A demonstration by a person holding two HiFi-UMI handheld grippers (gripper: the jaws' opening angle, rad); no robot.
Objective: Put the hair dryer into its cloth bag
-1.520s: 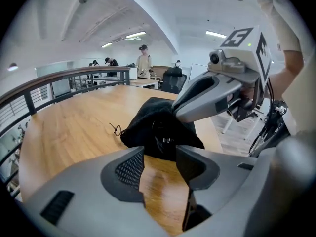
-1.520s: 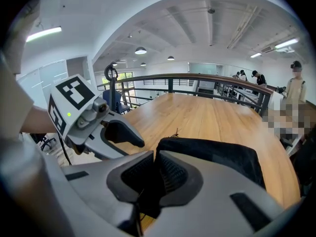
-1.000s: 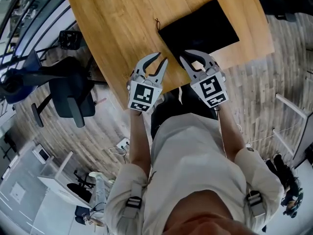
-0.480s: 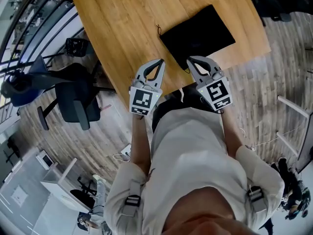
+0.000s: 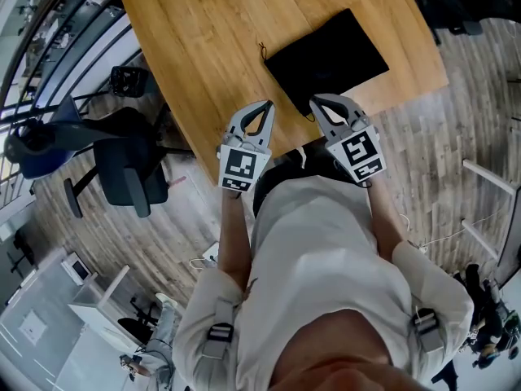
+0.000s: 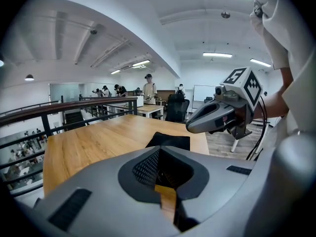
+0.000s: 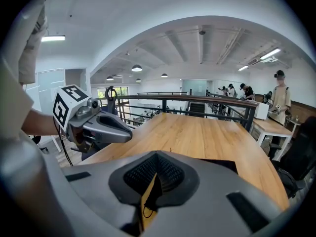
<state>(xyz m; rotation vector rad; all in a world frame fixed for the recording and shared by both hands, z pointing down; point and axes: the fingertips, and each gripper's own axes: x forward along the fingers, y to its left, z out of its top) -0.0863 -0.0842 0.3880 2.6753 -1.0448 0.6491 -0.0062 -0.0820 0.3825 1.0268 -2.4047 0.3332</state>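
Bag: flat black rectangular cloth bag (image 5: 327,57) lies on light wooden table (image 5: 203,39), ahead of both grippers, long axis slanting up-right in head view. Right gripper (image 5: 316,102) nearer, at its near edge; left gripper (image 5: 265,106) beside. Both clamped shut, empty. Hair dryer not visible.

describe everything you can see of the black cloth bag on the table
The black cloth bag is a matte, soft-looking rectangle lying flat on the wooden table, near the edge closest to the person and turned at an angle to it. A thin cord sticks out at its left corner. What it holds can't be told. Only the table clearly touches it; the shut right hand-held gripper overlaps its near corner in the head view.
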